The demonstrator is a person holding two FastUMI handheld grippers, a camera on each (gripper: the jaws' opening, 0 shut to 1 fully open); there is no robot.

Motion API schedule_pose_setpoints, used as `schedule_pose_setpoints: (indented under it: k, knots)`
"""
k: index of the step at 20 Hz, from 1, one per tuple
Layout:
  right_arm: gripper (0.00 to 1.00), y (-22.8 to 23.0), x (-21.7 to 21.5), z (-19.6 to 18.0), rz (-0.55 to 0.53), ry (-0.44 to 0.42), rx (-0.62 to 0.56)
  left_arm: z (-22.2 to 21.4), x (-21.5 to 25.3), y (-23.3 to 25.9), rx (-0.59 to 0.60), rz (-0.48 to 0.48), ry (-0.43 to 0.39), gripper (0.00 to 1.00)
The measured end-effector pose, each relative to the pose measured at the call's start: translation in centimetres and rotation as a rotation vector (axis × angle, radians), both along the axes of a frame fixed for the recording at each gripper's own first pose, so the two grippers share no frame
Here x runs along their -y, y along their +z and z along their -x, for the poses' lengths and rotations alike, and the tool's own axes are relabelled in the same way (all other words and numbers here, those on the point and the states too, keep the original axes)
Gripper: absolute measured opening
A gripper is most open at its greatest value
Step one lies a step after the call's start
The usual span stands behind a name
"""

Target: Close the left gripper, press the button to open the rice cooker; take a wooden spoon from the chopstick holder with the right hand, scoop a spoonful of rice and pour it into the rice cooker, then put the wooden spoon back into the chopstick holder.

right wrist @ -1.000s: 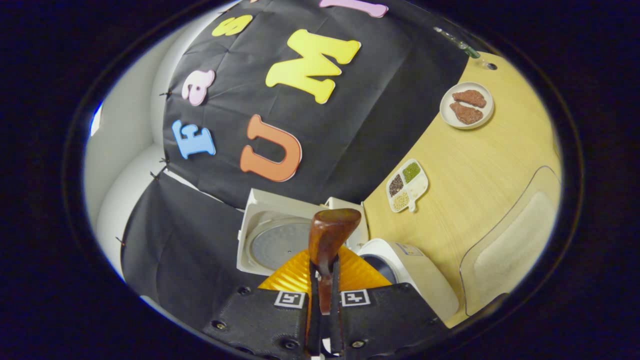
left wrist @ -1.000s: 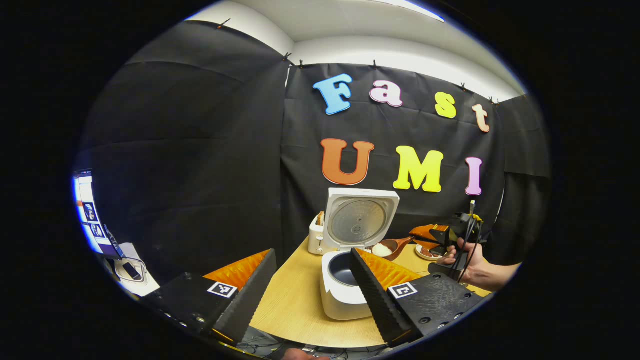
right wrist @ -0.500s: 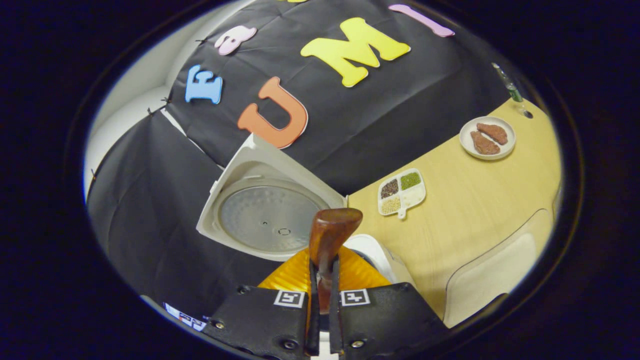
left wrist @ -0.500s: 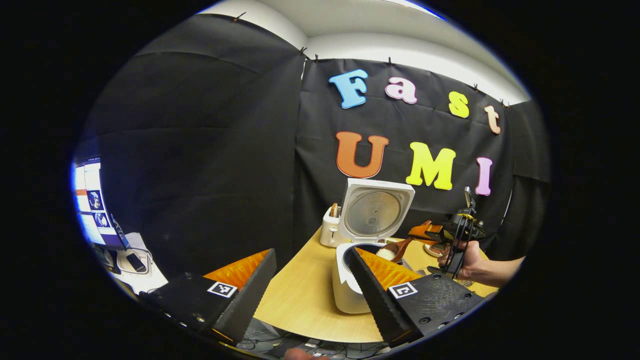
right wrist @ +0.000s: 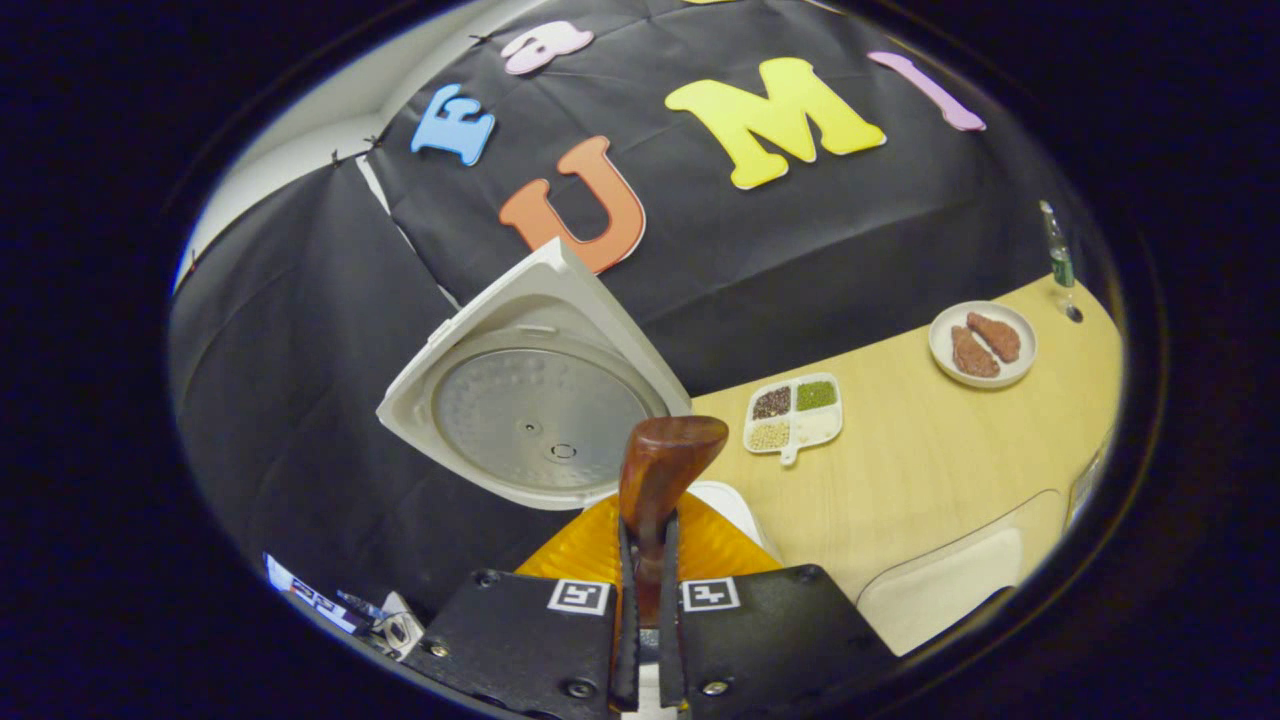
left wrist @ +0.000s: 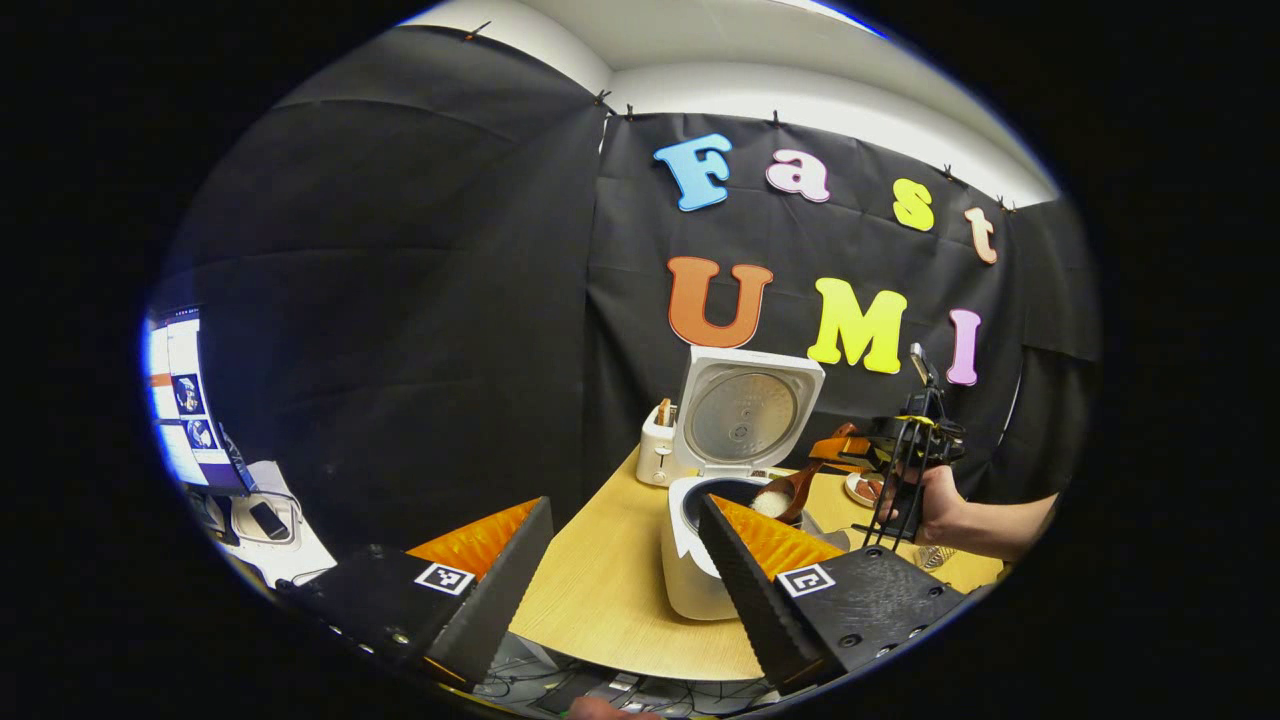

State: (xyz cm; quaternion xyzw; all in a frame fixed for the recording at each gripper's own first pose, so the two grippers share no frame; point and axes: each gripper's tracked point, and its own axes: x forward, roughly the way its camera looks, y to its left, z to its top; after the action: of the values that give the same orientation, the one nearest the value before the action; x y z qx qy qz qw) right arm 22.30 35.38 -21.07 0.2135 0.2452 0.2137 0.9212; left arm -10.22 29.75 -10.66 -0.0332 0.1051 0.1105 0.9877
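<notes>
The wooden spoon [left wrist: 790,492] hangs over the open rice cooker [left wrist: 700,540], its bowl heaped with white rice and tipped down toward the dark inner pot, right at the far rim. The danger here is a spill: that bowl sits close to the pot's edge, so a tilt made too early or too far to the side would send grains down the cooker's white wall and onto the desk [left wrist: 600,590]. The raised lid [right wrist: 520,400] stands just behind the spoon, and a forward swing could knock the spoon against it.

The right gripper [right wrist: 645,560] has its fingers pressed tight on the spoon's handle, pinching it low, with the rounded end [right wrist: 665,460] sticking up and out ahead of the fingertips. It is a narrow pinch on a smooth wooden handle, so I'd judge the spoon could twist in the grip as it rolls over to pour. From the left gripper view the same gripper [left wrist: 905,450] is held in a hand [left wrist: 930,500] to the right of the cooker, the spoon reaching down and left from it into the pot's mouth.

The left gripper [left wrist: 625,560] hangs back at the near edge of the desk, fingers spread wide and holding nothing, the cooker just beyond its right finger. The chopstick holder [left wrist: 660,450] waits beside the lid, at the far left of the desk
</notes>
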Motion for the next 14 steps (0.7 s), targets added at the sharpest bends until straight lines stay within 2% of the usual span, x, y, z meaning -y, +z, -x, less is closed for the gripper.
schedule_pose_setpoints:
  k: [9,14]
  knots:
    - [0.13,2.2,-1.7,0.4,0.262,0.067,0.146,-0.5,0.9,-0.5,-0.001,-0.023,-0.033,0.95]
    - [0.13,4.4,-3.4,1.3,0.425,0.127,0.278,-0.3,1.2,-1.1,-0.003,-0.027,-0.038,0.95]
